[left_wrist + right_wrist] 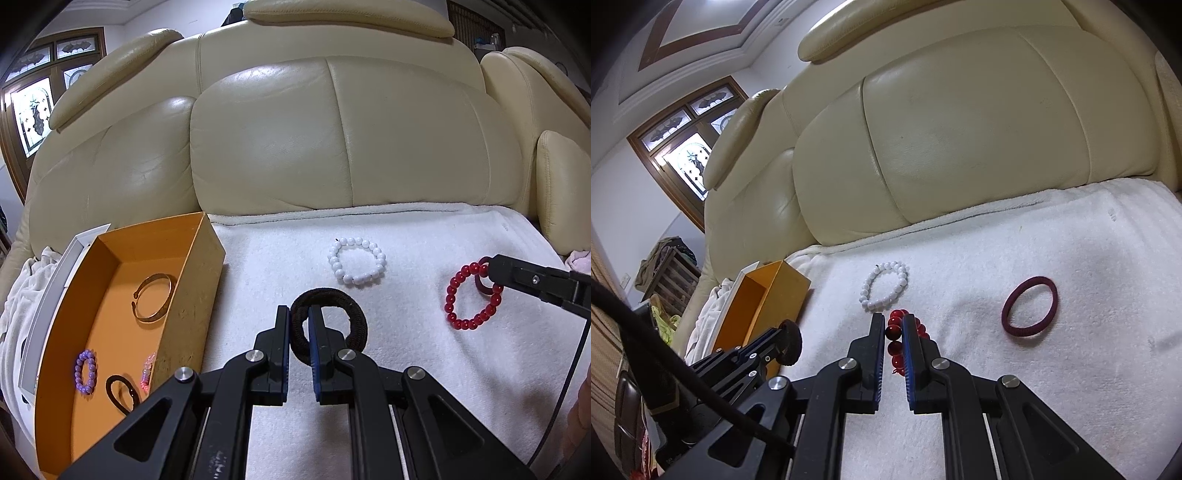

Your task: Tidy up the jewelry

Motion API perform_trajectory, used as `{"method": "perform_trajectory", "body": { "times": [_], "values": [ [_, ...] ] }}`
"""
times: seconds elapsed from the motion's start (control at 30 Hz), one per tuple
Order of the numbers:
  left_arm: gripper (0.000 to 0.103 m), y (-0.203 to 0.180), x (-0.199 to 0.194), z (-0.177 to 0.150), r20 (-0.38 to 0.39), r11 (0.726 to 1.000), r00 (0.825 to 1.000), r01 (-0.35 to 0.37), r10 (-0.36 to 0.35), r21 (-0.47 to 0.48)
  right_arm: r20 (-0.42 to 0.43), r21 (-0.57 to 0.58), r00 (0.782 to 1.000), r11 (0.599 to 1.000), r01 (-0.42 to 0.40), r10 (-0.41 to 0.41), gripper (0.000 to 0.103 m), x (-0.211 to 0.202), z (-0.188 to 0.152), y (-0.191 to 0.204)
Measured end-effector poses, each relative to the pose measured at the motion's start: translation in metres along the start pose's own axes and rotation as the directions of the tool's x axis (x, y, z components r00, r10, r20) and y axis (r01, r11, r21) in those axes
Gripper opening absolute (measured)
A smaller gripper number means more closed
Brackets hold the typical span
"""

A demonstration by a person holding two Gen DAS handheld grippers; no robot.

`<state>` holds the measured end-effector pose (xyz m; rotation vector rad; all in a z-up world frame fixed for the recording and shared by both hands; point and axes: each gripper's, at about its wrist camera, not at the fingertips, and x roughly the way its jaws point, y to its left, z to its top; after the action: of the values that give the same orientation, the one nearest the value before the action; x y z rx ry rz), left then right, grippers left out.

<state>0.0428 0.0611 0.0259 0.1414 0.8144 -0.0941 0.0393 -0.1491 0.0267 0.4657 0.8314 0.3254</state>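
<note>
Both grippers are at a pick, and the orange box (pixel 192 280) to the left is the likely target. The step goes best if each piece is lifted straight up off the white towel (pixel 406 369) before any sideways travel, so beads do not drag on the pile, and if the left load goes in first — the box sits just beside it.

The left gripper (pixel 298 314) stands narrow, its jaws closed on the near-left arc of the black hair tie (pixel 354 314): one finger is outside the loop, the other inside it. The tie looks pinched, though whether it has left the towel cannot be told from this view.

The right gripper (pixel 894 323) is also narrow, with the red bracelet (pixel 894 332) between its pads; a bead or two sits in the gap and appears clamped. In the left wrist view the bracelet (pixel 471 299) is well to the right, the gripper at its top edge.

A loose bead string can swing, so a slow carry is wise.

The white bracelet (pixel 356 261) lies untouched between them, farther back. A maroon hair tie (pixel 1028 308) lies apart to the right.

The box already holds a bangle (pixel 153 297), a purple bracelet (pixel 85 373) and a thin black tie (pixel 120 393).
</note>
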Motion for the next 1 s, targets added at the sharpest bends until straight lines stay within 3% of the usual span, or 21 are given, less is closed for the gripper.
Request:
{"method": "perform_trajectory", "body": {
  "times": [0.23,0.47,0.7,0.77,0.83,0.9,1.0],
  "values": [
    [0.011,-0.004,0.011,-0.005,-0.045,0.999,0.999,0.029,-0.028,0.017,-0.040,0.001,0.999,1.000,0.002,-0.001,0.010,0.011,-0.006,-0.002],
    [0.011,-0.008,0.037,-0.014,-0.156,0.997,0.985,0.080,-0.079,-0.001,-0.124,0.039,0.988,0.995,0.097,-0.091,0.010,0.029,-0.013,-0.030],
    [0.013,-0.012,0.045,-0.018,-0.195,0.995,0.975,0.103,-0.105,-0.018,-0.168,0.040,0.975,0.987,0.154,-0.145,0.013,0.030,-0.015,-0.044],
    [0.020,-0.010,0.046,-0.019,-0.199,0.995,0.975,0.097,-0.100,-0.022,-0.172,0.039,0.972,0.985,0.169,-0.160,0.013,0.029,-0.015,-0.045],
    [0.042,-0.008,0.045,-0.019,-0.201,0.996,0.976,0.082,-0.084,-0.021,-0.180,0.041,0.970,0.984,0.174,-0.164,0.013,0.029,-0.015,-0.047],
    [0.056,-0.005,0.044,-0.020,-0.206,0.998,0.976,0.064,-0.068,-0.026,-0.181,0.037,0.967,0.981,0.191,-0.181,0.013,0.028,-0.015,-0.048],
    [0.056,-0.001,0.042,-0.021,-0.213,0.996,0.973,0.081,-0.086,-0.029,-0.189,0.040,0.964,0.980,0.197,-0.186,0.013,0.029,-0.015,-0.050]
  ]
}}
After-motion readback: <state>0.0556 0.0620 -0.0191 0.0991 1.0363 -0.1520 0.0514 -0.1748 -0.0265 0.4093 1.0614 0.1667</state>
